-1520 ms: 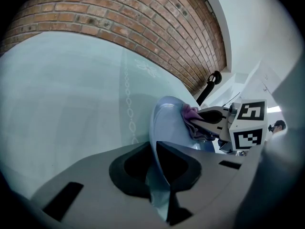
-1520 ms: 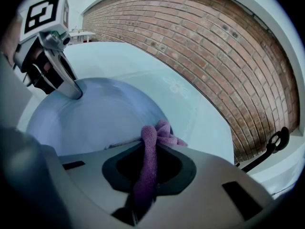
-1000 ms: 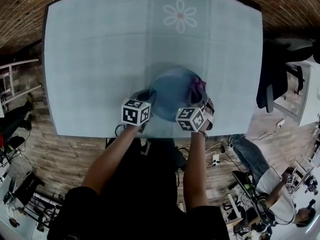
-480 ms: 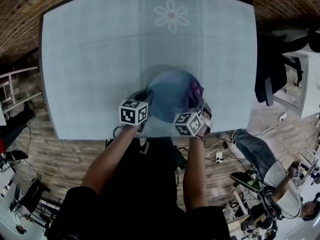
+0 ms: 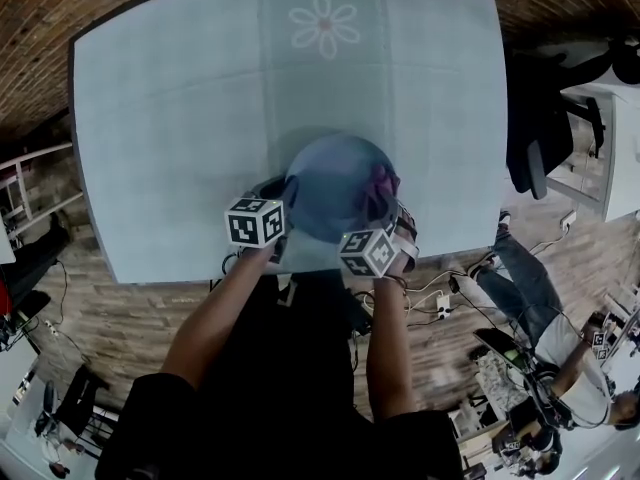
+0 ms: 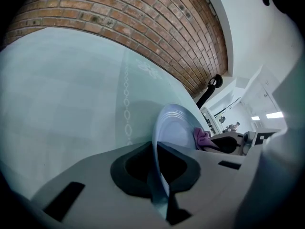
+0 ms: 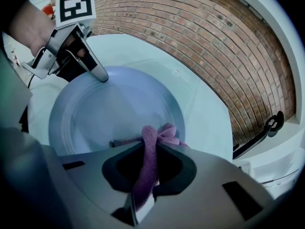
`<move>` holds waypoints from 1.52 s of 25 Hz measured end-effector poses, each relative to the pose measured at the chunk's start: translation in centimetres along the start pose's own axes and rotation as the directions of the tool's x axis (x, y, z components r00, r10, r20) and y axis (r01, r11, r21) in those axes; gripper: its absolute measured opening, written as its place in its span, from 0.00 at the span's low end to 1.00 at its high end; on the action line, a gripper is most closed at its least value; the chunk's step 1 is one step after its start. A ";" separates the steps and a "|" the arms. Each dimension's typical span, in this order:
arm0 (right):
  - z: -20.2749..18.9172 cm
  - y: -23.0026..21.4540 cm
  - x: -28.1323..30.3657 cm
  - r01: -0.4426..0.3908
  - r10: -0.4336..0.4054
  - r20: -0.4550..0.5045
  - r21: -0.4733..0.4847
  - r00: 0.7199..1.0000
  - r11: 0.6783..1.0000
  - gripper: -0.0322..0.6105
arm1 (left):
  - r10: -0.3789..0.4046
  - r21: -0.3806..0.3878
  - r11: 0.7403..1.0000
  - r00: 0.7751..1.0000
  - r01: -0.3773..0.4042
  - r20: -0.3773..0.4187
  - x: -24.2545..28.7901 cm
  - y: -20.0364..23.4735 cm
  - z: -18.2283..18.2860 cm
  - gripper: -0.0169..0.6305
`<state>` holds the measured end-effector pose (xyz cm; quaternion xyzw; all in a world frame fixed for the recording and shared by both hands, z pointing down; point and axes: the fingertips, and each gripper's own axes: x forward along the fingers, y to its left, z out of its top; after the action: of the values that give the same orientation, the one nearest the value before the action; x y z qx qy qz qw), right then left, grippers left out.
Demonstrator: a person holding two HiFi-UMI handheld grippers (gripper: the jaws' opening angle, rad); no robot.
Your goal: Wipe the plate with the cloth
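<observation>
A pale blue plate [image 5: 335, 186] is held tilted over the near edge of the table. My left gripper [image 5: 277, 230] is shut on its left rim; in the left gripper view the plate [image 6: 172, 128] stands edge-on between the jaws of the left gripper [image 6: 159, 194]. My right gripper [image 5: 390, 230] is shut on a purple cloth [image 5: 381, 185] that lies against the plate's right side. The right gripper view has the cloth [image 7: 148, 159] pinched in my right gripper [image 7: 140, 202], its free end on the plate [image 7: 114, 111], with the left gripper [image 7: 97, 73] at the far rim.
A light blue tablecloth [image 5: 180, 98] with a white flower print [image 5: 324, 26] covers the table. A brick wall [image 7: 190, 27] rises behind it. To the right stand a black chair [image 5: 540, 118] and a seated person [image 5: 560, 358]. Cables [image 5: 445, 303] lie on the wooden floor.
Plate and both grippers have shifted slightly left and toward me in the head view. Both grips are unchanged, and the cloth stays on the plate's right side.
</observation>
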<state>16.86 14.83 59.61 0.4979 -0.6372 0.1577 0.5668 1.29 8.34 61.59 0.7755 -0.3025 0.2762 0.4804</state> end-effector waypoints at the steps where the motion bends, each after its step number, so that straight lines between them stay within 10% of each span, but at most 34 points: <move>1: -0.1 0.2 -0.1 -0.004 0.004 -0.003 0.002 1.000 1.000 0.15 | 0.000 -0.001 1.000 1.000 0.000 0.001 0.0 0.0 0.0 0.10; 38: -0.5 8.5 -4.2 -0.382 0.385 0.023 0.195 0.923 0.903 0.15 | -0.018 -0.041 0.999 1.000 0.018 0.004 -0.1 -0.3 0.0 0.10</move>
<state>9.69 20.99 59.13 0.4150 -0.6993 0.3322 0.4780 1.45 8.47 61.40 0.7686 -0.3020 0.2643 0.4982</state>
